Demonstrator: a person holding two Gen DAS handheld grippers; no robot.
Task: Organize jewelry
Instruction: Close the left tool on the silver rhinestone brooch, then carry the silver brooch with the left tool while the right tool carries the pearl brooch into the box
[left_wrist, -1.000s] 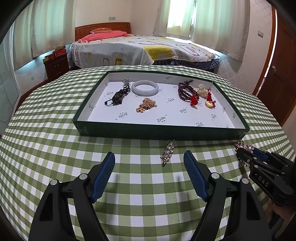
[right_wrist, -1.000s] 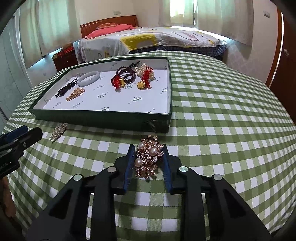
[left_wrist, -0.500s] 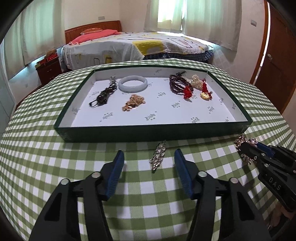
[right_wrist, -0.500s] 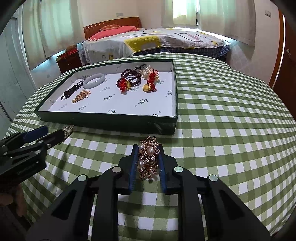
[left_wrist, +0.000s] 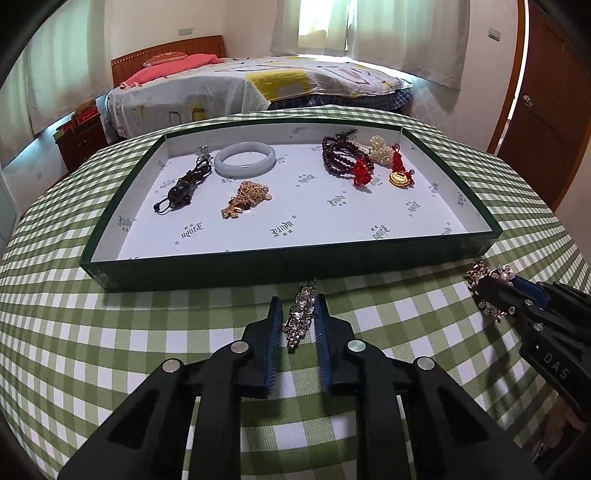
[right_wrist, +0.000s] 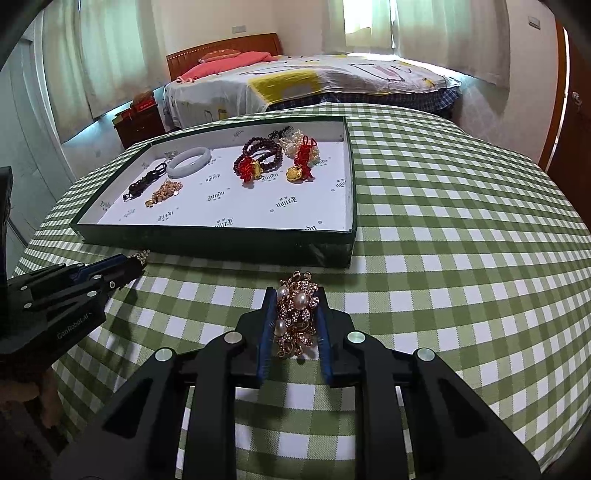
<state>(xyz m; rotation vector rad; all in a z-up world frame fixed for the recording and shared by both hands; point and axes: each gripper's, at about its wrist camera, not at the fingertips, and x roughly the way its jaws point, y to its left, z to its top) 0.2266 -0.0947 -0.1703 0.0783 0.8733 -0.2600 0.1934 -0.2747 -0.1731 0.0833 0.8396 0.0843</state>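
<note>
A silver rhinestone hair clip (left_wrist: 301, 317) lies on the checked tablecloth in front of the green tray (left_wrist: 236, 264). My left gripper (left_wrist: 297, 306) has closed around it, both pads at its sides. My right gripper (right_wrist: 295, 306) is shut on a gold brooch with pearls (right_wrist: 297, 319), just in front of the tray's near right corner (right_wrist: 332, 254). The brooch and right gripper also show in the left wrist view (left_wrist: 487, 288). The left gripper shows in the right wrist view (right_wrist: 125, 267).
The tray holds a jade bangle (left_wrist: 245, 159), a black cord necklace (left_wrist: 183, 188), a gold chain (left_wrist: 245, 197), dark bead bracelets with red knots (left_wrist: 345, 160), pearls (left_wrist: 382, 149) and a gold pendant (left_wrist: 400, 177). A bed (left_wrist: 258, 85) stands behind the round table.
My left gripper moved forward over the hair clip and closed from wide open to tight around it. My right gripper closed further on the brooch.
</note>
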